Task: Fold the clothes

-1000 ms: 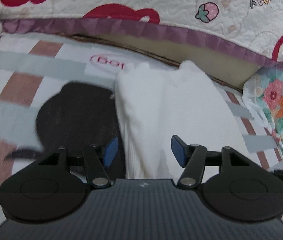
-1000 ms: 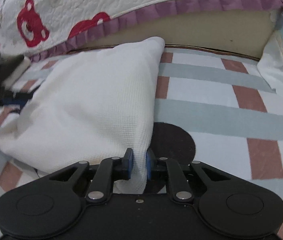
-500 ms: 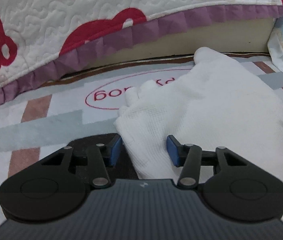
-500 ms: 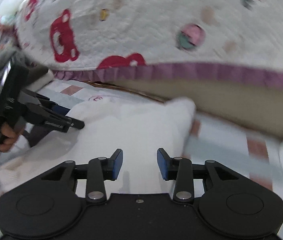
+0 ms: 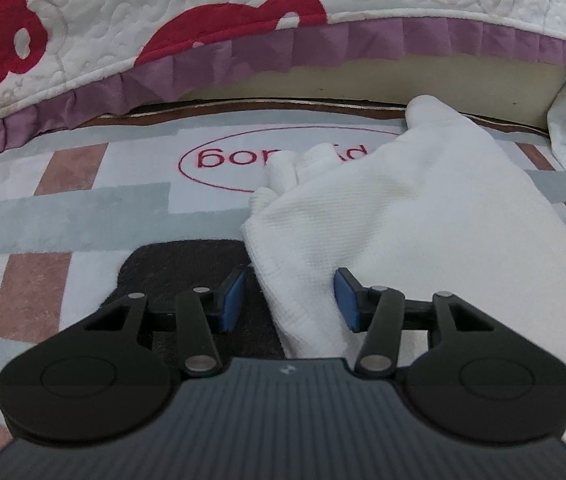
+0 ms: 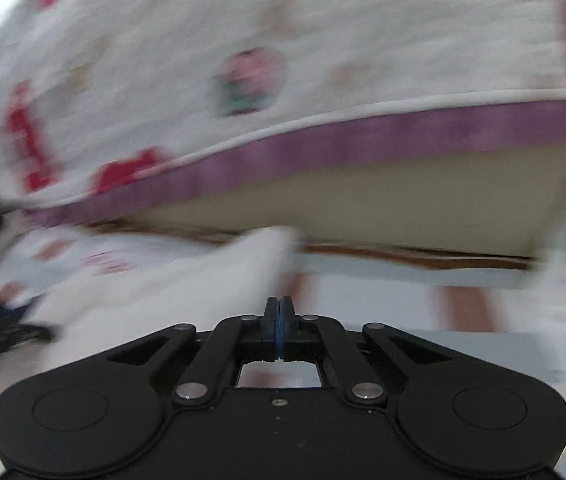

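- White waffle-knit garment: folded, lying on the mat between and beyond the left gripper fingers; likely light, soft and limp, best taken at the thick folded edge beside the left pad.
- Left gripper: jaws opening, pads clear of the cloth.
- Right gripper: fingers closed together, empty; the garment lies ahead to their left.
- Checked mat: short plush pile, flat.
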Tool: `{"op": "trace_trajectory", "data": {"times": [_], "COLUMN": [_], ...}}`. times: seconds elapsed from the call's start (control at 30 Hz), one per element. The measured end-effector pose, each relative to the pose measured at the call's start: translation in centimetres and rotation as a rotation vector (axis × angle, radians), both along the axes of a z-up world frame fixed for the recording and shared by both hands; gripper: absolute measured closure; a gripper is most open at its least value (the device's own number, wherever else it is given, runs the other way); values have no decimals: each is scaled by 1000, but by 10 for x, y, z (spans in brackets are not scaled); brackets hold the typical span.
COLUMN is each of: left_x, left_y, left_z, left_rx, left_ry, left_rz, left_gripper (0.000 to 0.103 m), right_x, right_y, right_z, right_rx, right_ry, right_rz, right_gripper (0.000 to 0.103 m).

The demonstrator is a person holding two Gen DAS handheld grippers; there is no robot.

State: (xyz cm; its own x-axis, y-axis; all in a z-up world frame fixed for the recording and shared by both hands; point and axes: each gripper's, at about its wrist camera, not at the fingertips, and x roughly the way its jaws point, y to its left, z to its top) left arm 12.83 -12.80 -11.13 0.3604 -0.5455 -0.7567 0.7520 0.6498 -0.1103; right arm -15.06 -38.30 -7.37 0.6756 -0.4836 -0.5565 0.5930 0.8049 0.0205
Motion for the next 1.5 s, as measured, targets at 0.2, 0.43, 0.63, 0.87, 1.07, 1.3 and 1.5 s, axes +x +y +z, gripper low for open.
{"op": "trace_trajectory", "data": {"times": [0.2,0.43,0.63,0.87,1.07,1.3,1.5], "left_x": [1,16,7,-19,-30,-38,-43], "left_y": [12,59,105,92,81,62,38], "left_z": [6,22,24,5,0,-1,0], "left_rx": [23,-82,-296,-163,-103,-88,-70], "left_ry": [-96,62,436,420,369,272,205], "left_rz": [139,200,228,146,143,65,33], "left_gripper": [43,44,42,39,34,26,70], "right_x": [-65,-68,-32,-30,-37,-39,-34], "right_y": [-36,-15,5,8,10,6,0], "right_z": [-18,-40,-68,-70,-68,-77,-96], "right_rx": [-154,392,643,682,660,686,857], "right_ry": [206,-156,-207,-180,-125,-117,-221], "right_rz": [-564,-151,91,85,89,82,145], "right_gripper": [68,55,55,53,44,32,32]}}
